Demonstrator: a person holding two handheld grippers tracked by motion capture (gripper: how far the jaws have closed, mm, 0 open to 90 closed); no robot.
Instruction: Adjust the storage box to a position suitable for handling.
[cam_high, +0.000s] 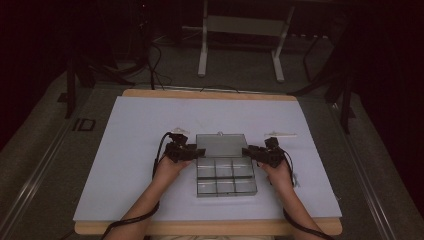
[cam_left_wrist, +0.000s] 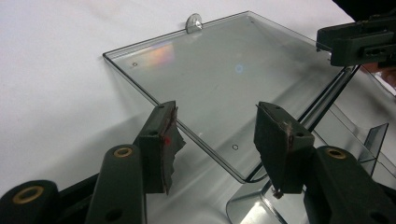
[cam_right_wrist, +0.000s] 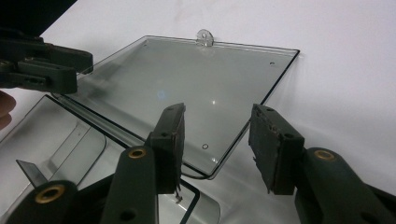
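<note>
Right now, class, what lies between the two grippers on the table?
The clear box, its lid open flat, lies between the left gripper and right gripper, seen in the high view.

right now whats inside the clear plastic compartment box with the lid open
The clear plastic compartment box shows six divided cells in the high view, and all look empty, though that view is dim. Its flat clear lid lies open on the white table cover, with nothing on it.

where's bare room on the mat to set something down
Bare patches: the wide far strip of the mat beyond the open lid, and both outer sides. Crowded: the middle, where the left gripper and right gripper flank the clear box.
</note>
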